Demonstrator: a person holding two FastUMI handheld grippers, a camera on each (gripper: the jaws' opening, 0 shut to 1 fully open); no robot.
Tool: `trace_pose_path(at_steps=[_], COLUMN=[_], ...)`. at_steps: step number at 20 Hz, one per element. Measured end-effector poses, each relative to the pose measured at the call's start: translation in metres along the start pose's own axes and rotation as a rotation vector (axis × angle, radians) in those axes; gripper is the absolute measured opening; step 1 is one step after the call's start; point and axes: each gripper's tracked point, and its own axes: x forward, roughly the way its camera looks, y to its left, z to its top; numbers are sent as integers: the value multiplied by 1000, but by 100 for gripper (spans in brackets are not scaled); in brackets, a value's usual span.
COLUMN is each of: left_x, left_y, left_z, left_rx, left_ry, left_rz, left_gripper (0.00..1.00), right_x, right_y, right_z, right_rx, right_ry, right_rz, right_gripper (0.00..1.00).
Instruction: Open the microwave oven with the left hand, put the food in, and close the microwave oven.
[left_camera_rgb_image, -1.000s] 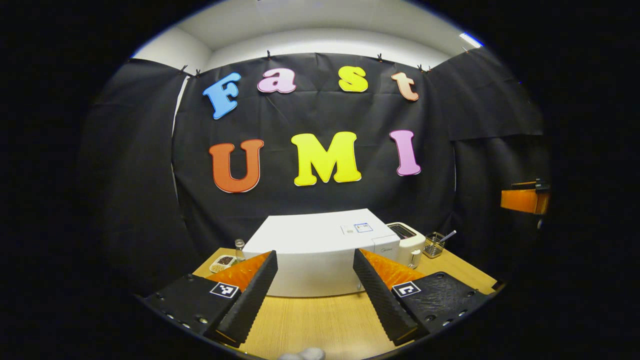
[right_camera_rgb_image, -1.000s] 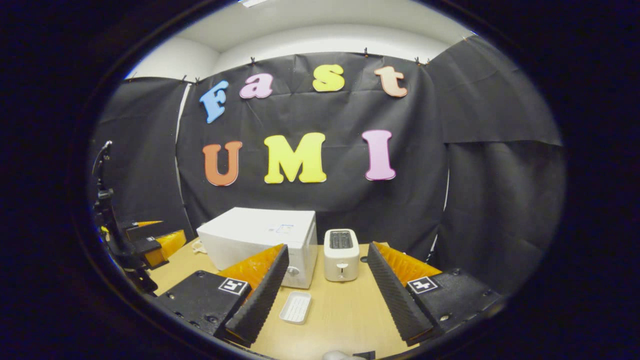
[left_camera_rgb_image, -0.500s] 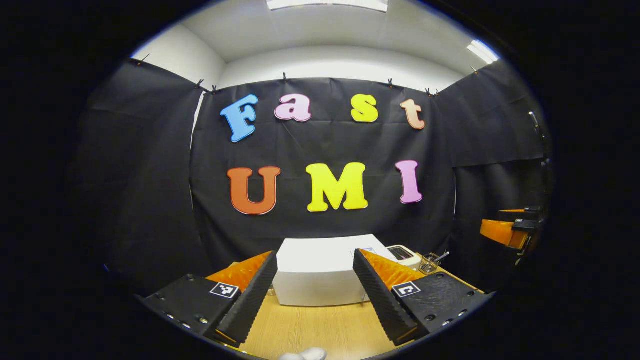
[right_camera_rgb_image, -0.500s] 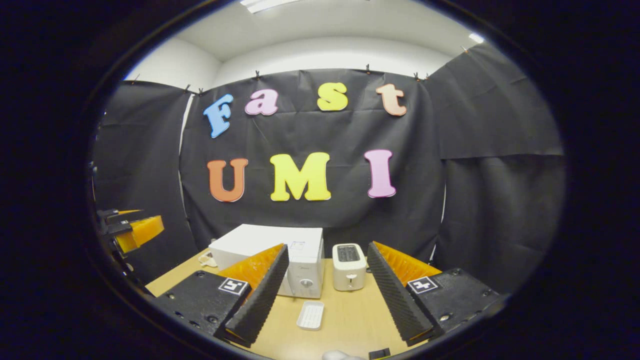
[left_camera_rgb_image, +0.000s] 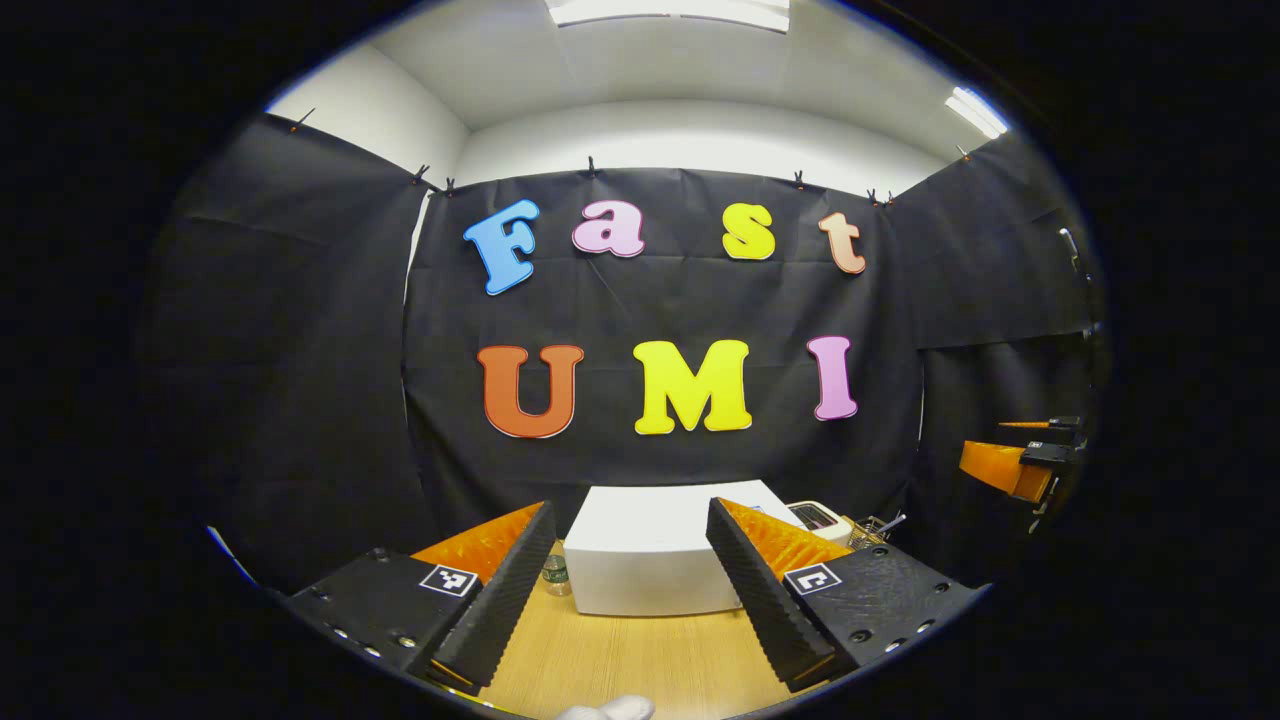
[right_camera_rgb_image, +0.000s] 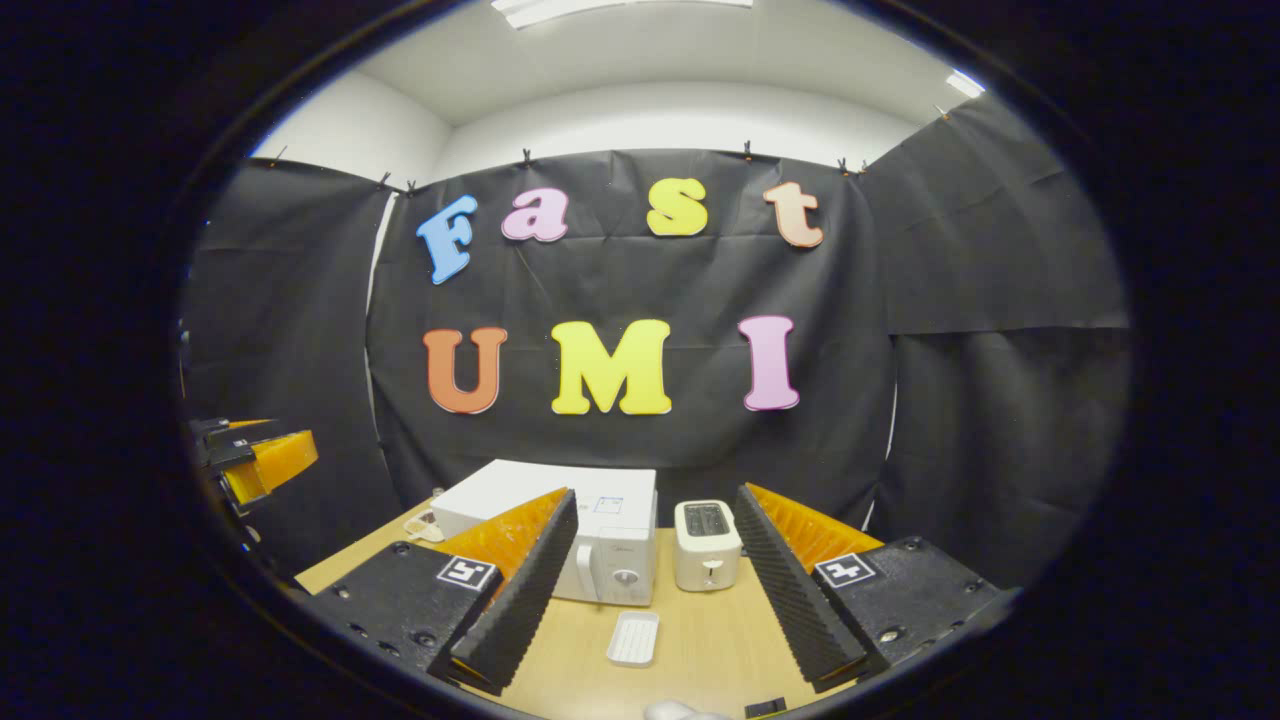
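Both grippers hang spread and empty above the desk (right_camera_rgb_image: 700, 640). The left gripper (left_camera_rgb_image: 628, 590) faces the white microwave (left_camera_rgb_image: 650, 565), which stands shut at the desk's back. It would do well to approach level and catch the door's handle squarely before pulling. I count one microwave, one toaster (right_camera_rgb_image: 707, 545) just beside it, one white tray (right_camera_rgb_image: 634, 638), and the right gripper (right_camera_rgb_image: 650, 590).

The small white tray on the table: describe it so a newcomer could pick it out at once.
Start at the white microwave oven at the back of the wooden table, with the white toaster beside it. The small white tray lies flat on the table in front of them, nearer the camera. Unlike its boxy, upright neighbours, it is low, shallow and rectangular with a ribbed floor.
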Motion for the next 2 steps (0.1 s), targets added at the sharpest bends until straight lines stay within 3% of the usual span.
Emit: trace_pose_path(at_steps=[1,2], left_x=[0,-1], left_y=[-1,-1], left_z=[1,3], left_rx=[-7,-15], left_ry=[-4,-5], left_rz=[-7,-13], left_gripper=[95,95], right_x=[0,0], right_y=[2,4], right_z=[1,1], right_rx=[0,-3], right_ry=[-2,3], right_rz=[1,0], right_gripper=[100,90])
